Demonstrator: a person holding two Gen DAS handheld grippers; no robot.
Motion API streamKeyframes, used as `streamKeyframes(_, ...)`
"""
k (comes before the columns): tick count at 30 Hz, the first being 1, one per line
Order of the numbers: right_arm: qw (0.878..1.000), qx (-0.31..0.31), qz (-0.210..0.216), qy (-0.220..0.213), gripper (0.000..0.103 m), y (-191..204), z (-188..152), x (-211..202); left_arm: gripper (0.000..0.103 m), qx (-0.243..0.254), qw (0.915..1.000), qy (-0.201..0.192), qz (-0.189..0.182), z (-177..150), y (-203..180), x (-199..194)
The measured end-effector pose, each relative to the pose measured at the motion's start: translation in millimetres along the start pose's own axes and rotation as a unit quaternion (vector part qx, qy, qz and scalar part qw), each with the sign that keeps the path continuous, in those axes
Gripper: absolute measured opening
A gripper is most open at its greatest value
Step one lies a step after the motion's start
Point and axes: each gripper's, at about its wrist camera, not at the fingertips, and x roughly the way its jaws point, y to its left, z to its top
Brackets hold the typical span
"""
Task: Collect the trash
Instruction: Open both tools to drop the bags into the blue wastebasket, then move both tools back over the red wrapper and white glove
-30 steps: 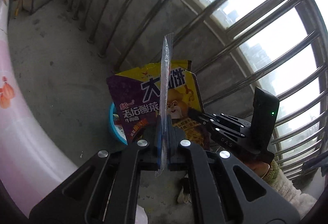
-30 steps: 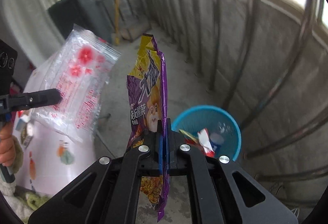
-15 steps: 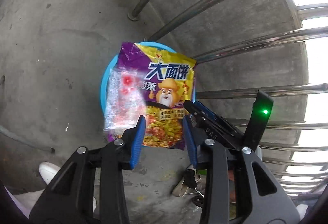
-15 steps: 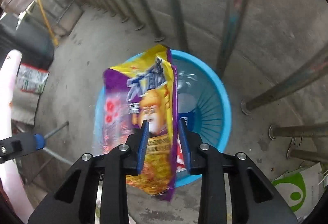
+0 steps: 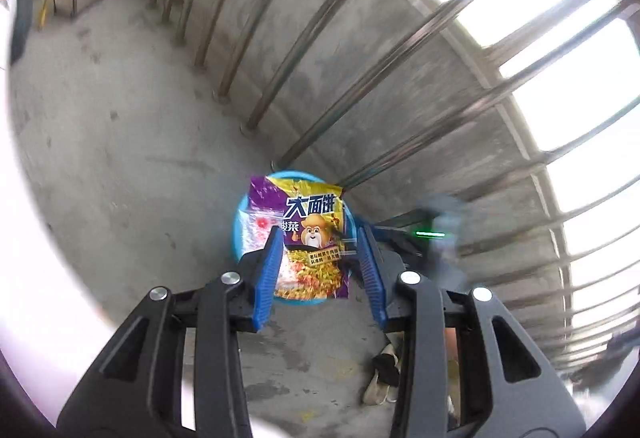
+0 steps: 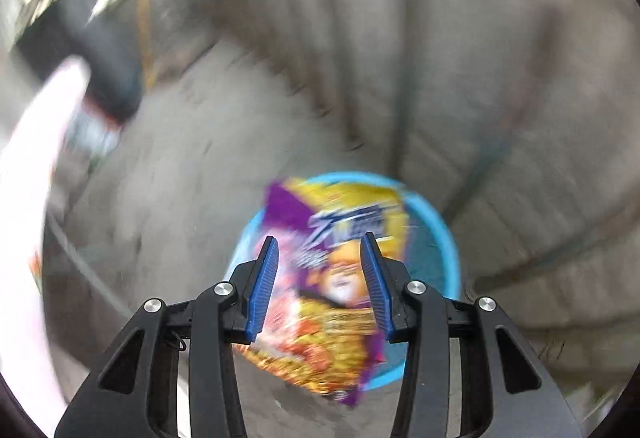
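1. the left gripper [image 5: 318,270] stood released, its blue pads [image 5: 269,278] spread apart with nothing pinched between them; its jaws had just been opening.
2. the right gripper [image 6: 318,280] was likewise released, its blue pads [image 6: 262,286] apart and bare of any grip; its jaws had just been opening too.
3. a purple and yellow noodle packet [image 5: 314,238] lay flat across the mouth of a blue bin [image 5: 239,222], covering most of the opening and overhanging the near rim.
4. a clear plastic bag with red flowers [image 5: 256,230] lay just beside the packet on its left, partly tucked under it, also over the bin's mouth.
5. in the right wrist view the same packet [image 6: 340,278] and bin [image 6: 444,234] appeared blurred, the packet reaching past the near rim of the bin.
6. the bin stood on the concrete floor [image 5: 120,141], close to the foot of a low concrete wall [image 5: 360,85] with metal railing bars [image 5: 288,25] running along it.
7. the right gripper showed in the left wrist view only as a blurred dark shape with a green light [image 5: 430,234], just right of the bin.
8. a shoe [image 5: 382,374] rested on the floor near the bottom of the left wrist view, apart from the bin.
9. a pale pink surface [image 5: 28,278] filled the left edge of the left wrist view; what it was could not be told.
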Motion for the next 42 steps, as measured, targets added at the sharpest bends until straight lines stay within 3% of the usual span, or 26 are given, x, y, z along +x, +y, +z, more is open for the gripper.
streamKeyframes(4, 0.993, -0.05, -0.026, 0.099, 0.029, 25, -11, 81, 0.038, -0.03, 0.9989, -0.029, -0.023, -39, 23, -93)
streamKeyframes(6, 0.986, -0.039, -0.048, 0.153, 0.021, 17, -20, 124, 0.038, -0.051, 0.9971, -0.056, -0.004, -66, 42, -131)
streamKeyframes(8, 0.979, -0.019, -0.068, 0.19, 0.019, 5, -27, 153, 0.038, -0.075, 0.9938, -0.079, 0.021, -95, 62, -163)
streamKeyframes(12, 0.966, -0.006, -0.096, 0.239, 0.017, -7, -39, 191, 0.039, -0.131, 0.9777, -0.118, 0.114, -160, 105, -217)
streamKeyframes(18, 0.955, -0.045, -0.138, 0.259, 0.015, 7, -44, 212, 0.039, -0.219, 0.9516, -0.147, 0.158, -217, 145, -254)
streamKeyframes(21, 0.959, -0.055, -0.132, 0.244, 0.022, 18, -36, 194, 0.042, -0.224, 0.9492, -0.158, 0.154, -223, 149, -262)
streamKeyframes(25, 0.971, -0.073, -0.117, 0.196, 0.051, 26, -18, 144, 0.049, -0.213, 0.9479, -0.179, 0.155, -228, 147, -273)
streamKeyframes(30, 0.985, -0.057, -0.062, 0.15, 0.057, 29, 4, 81, 0.053, -0.218, 0.9456, -0.196, 0.141, -242, 150, -284)
streamKeyframes(35, 0.995, -0.042, -0.036, 0.087, 0.06, 32, 23, 11, 0.055, -0.217, 0.9401, -0.22, 0.143, -256, 151, -294)
streamKeyframes(42, 0.997, -0.041, 0.062, -0.013, 0.06, 104, 68, -95, 0.056, -0.219, 0.9239, -0.269, 0.162, -278, 155, -329)
